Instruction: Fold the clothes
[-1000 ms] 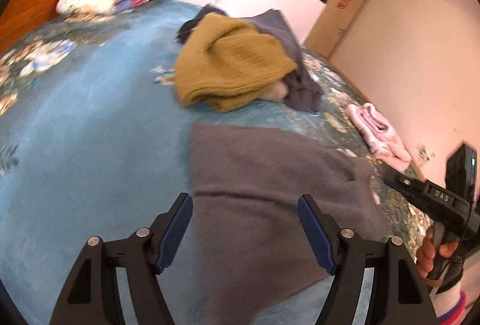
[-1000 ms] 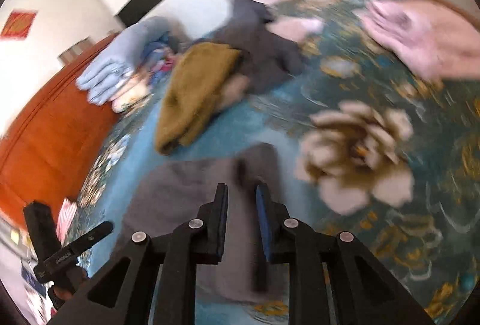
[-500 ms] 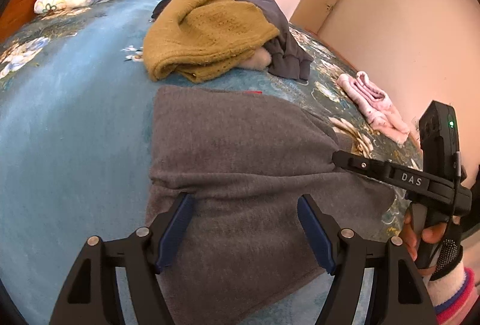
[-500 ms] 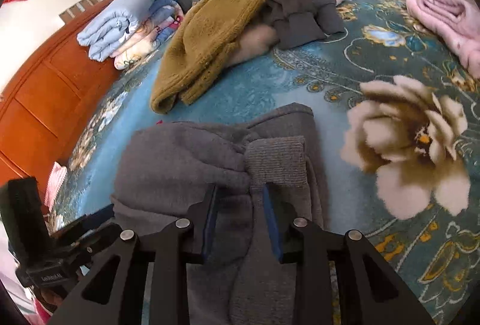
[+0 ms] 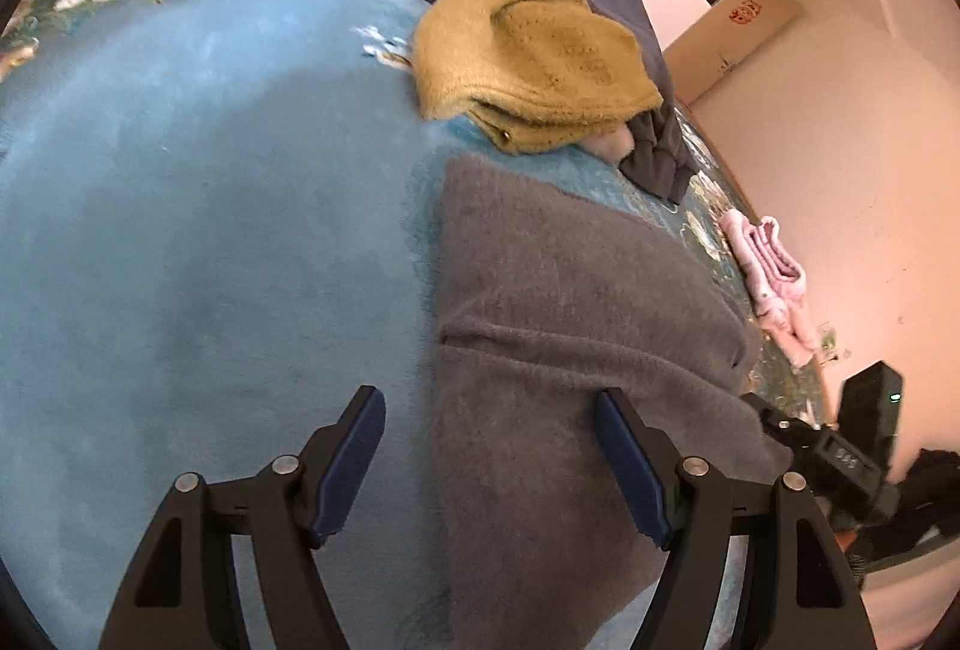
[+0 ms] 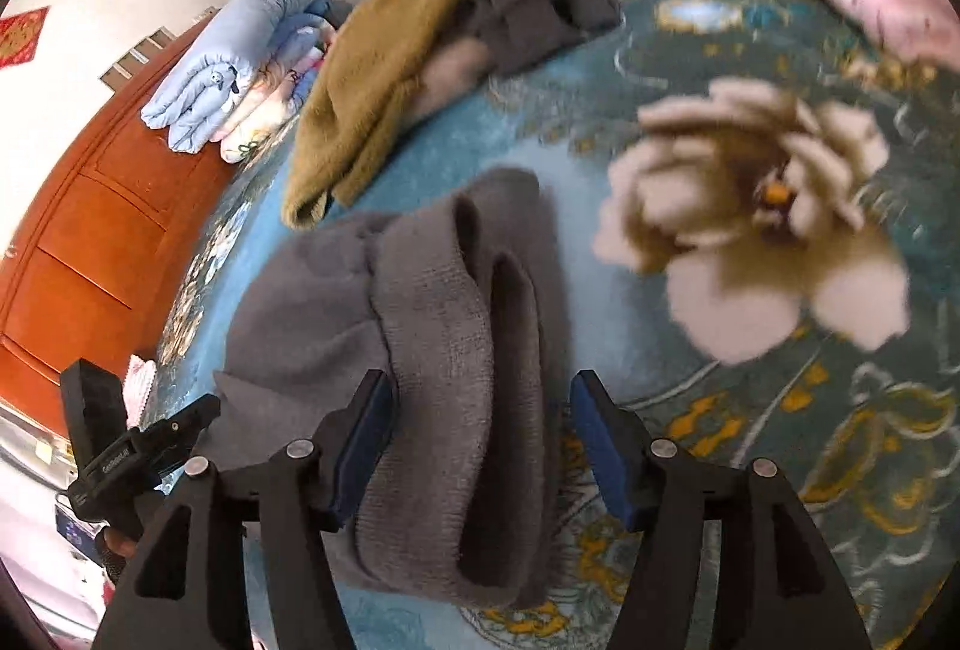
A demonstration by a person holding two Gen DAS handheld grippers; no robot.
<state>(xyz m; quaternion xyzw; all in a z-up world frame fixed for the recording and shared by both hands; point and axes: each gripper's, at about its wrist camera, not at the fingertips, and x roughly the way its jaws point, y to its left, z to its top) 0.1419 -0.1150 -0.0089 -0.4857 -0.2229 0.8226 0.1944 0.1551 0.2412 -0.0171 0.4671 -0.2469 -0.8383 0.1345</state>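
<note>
Grey sweater lies loose between two open grippers

Grey sweater lies spread on the bed, which is covered by a blue blanket with a large flower print. From the left wrist view it reaches from just in front of the mustard sweater down under the camera, with a crosswise crease about halfway along.

The left hand-held gripper hovers over the sweater's left edge with its jaws spread wide. One blue pad sits over bare blanket, the other over grey cloth, and nothing is pinched between them.

The right hand-held gripper is also spread wide. A rolled, ribbed fold of the sweater lies in the gap between its fingers, closer to the left pad. Whether the pads touch the cloth cannot be told, but they do not clamp it.

Beyond the grey sweater, the mustard sweater is heaped on a dark grey garment, the two touching. A small pink garment lies well apart near the bed's far right edge, beside the pink wall. A stack of folded bedding rests at the head of the bed against the wooden headboard.

Each wrist view catches the other black gripper at its margin.
</note>
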